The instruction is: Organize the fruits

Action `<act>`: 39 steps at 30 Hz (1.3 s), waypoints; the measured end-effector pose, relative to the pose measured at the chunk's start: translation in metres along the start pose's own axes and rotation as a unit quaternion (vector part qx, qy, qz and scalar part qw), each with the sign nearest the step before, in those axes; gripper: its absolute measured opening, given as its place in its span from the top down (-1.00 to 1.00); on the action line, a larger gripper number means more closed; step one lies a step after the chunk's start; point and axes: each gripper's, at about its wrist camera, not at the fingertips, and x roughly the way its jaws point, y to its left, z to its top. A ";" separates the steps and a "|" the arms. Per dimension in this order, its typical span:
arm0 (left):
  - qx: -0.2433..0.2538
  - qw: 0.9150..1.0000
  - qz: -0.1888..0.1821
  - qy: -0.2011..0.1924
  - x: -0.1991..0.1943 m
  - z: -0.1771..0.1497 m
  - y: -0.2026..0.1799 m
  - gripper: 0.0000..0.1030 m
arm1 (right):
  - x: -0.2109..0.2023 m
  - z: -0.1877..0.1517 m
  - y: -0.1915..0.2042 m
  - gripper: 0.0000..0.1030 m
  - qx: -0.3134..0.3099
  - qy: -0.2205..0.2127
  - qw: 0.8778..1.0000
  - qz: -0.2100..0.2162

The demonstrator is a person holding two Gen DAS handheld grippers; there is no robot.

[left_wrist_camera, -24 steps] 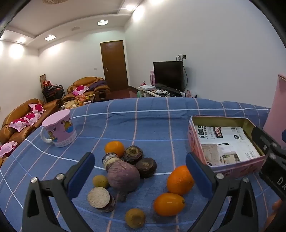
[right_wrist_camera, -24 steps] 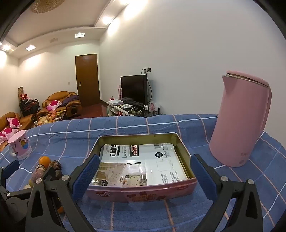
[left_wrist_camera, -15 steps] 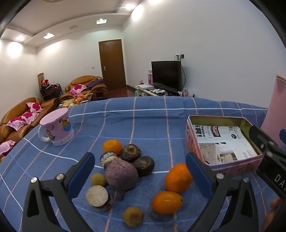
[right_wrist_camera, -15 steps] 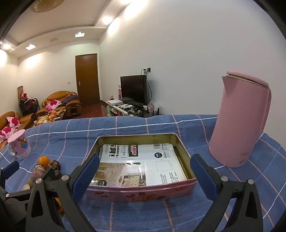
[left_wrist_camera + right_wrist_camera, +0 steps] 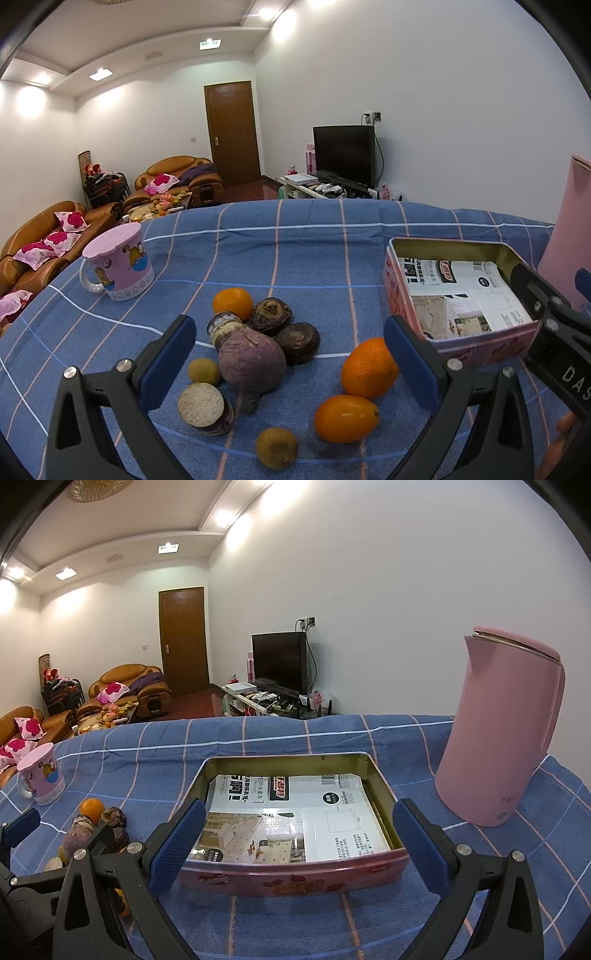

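Fruit pile lower centre of left wrist view, between spread fingers of left gripper [image 5: 288, 363], released, empty. Round orange [image 5: 369, 368] beside its right finger; pink tin [image 5: 406, 317] right of pile. Right gripper [image 5: 295, 840], released, empty, faces tin; left nearer fruit.

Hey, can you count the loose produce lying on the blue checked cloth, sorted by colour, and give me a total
Orange: 3, the far small one, the round one and the oval one
Yellow-green, small and round: 2, one beside the pile, one nearest the camera
Dark brown, round: 2
Purple: 1 large root
Cut pieces with pale faces: 2
Total: 10
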 end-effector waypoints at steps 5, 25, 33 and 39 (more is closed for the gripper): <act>0.001 1.000 0.000 -0.001 0.000 -0.001 0.000 -1.00 | 0.000 0.000 0.002 -0.98 -0.002 0.001 1.000 0.001; 0.002 1.000 0.000 0.000 0.000 0.000 -0.001 -1.00 | 0.003 -0.002 0.004 -0.98 -0.004 0.004 1.000 0.006; 0.001 1.000 0.000 0.001 0.000 0.000 -0.001 -1.00 | 0.005 -0.002 0.002 -0.98 -0.004 0.006 1.000 0.008; 0.001 1.000 0.000 0.001 0.000 0.000 -0.001 -1.00 | 0.005 -0.002 0.002 -0.98 -0.004 0.006 1.000 0.009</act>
